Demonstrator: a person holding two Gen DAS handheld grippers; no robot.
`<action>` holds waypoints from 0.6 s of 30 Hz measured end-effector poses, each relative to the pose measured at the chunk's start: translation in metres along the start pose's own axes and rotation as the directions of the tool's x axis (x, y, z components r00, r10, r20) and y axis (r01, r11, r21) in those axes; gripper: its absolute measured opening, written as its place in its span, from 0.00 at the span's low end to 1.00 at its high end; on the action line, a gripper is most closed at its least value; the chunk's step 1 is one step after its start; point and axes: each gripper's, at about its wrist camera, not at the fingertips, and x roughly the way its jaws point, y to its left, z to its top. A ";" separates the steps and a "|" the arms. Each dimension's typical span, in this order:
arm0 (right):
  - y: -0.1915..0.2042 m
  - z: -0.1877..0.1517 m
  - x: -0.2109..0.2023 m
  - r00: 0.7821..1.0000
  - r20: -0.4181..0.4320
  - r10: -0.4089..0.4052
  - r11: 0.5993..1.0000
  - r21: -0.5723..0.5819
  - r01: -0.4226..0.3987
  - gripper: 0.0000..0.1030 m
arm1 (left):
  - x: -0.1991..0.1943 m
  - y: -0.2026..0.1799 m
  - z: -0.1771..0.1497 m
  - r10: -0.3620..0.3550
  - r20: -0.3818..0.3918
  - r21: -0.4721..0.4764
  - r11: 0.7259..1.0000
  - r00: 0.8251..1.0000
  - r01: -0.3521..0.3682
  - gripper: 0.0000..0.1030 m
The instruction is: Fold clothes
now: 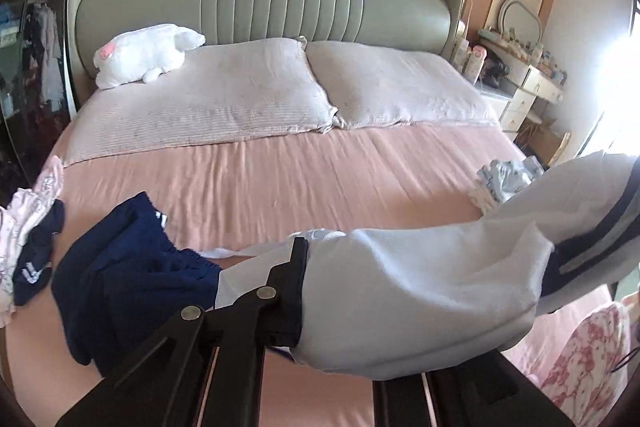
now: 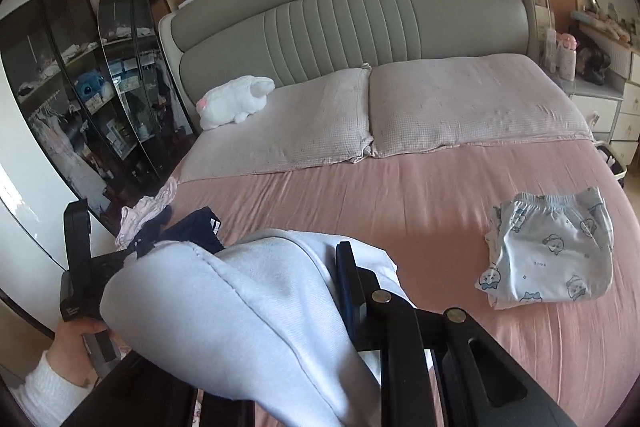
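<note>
**Holding a pale garment stretched over the bed**

Spanning both views, the bed (image 2: 400, 195) carries a pink sheet, and two pale pillows (image 2: 472, 103) lie side by side against its grey padded headboard (image 2: 360, 23). One white plush toy (image 2: 236, 103) rests on the left pillow.

The pale blue-grey garment (image 1: 420, 291) is the largest piece of clothing: soft, thick fabric with a visible seam, and a dark band with a light stripe at its right end in the left wrist view. It hangs above the near edge of the bed, held between the two grippers. The left gripper (image 1: 298, 291) is clenched on one end of it, a black finger pressed against the cloth. The right gripper (image 2: 348, 287) grasps the other end, the fabric bunching over its finger.

One navy garment (image 1: 132, 279) lies crumpled on the sheet at the left, beside a pink-and-white patterned piece (image 1: 24, 219). One folded light-blue printed garment (image 2: 556, 259) sits flat on the right side of the bed, well apart from the others.
</note>
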 end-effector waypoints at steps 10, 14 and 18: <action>-0.012 0.000 0.062 0.987 -0.161 -0.002 1.000 -0.030 -0.003 0.19 | 0.047 0.040 0.013 -0.178 -0.069 -0.209 0.965 0.982 0.161 0.08; 0.011 0.095 0.040 0.999 0.030 0.019 0.996 -0.089 -0.016 0.18 | -0.004 0.034 0.102 -0.151 0.103 -0.097 0.982 0.983 0.161 0.08; 0.037 0.130 -0.018 0.981 0.187 0.045 0.984 -0.178 -0.012 0.18 | -0.093 0.009 0.156 -0.105 0.260 0.102 0.992 0.960 0.081 0.08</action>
